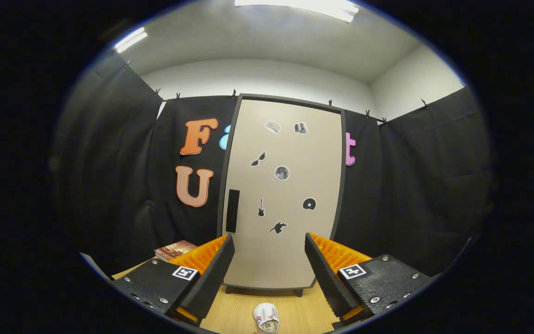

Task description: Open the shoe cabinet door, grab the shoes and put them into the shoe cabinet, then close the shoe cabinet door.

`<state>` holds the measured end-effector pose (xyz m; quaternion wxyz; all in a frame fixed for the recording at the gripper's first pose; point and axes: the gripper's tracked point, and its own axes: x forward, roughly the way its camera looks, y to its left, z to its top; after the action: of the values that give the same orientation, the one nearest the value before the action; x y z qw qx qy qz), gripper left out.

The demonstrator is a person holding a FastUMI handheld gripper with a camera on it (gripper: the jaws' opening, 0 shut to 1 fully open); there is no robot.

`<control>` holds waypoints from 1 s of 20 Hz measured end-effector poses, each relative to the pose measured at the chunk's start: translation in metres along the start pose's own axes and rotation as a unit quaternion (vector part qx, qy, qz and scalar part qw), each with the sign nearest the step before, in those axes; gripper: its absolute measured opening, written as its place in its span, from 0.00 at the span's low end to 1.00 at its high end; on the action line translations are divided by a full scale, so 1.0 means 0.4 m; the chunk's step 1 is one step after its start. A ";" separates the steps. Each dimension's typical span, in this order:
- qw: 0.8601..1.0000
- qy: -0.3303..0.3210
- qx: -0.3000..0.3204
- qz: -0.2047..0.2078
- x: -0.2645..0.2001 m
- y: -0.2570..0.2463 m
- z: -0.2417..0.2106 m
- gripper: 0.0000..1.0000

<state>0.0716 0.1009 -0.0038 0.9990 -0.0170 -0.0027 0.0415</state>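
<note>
No writing can be read on the cabinet door (pixel 282 195); it carries only small picture stickers (pixel 282 173). The tool (pixel 269 260) is spread wide and holds nothing. A shoe (pixel 266 317) lies on the wooden floor (pixel 234 311) between the fingers, its long axis pointing toward the shut cabinet beyond. A dark handle (pixel 232 210) sits near the door's left edge.
</note>
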 end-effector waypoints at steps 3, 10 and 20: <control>1.000 0.002 -0.002 0.019 0.065 0.059 -0.008 0.95; 0.998 0.016 0.006 0.057 0.256 0.174 -0.062 0.94; 0.997 0.007 -0.005 0.077 0.488 0.255 -0.105 0.83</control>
<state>0.2582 0.2174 -0.0484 0.9927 -0.0223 0.0059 0.1185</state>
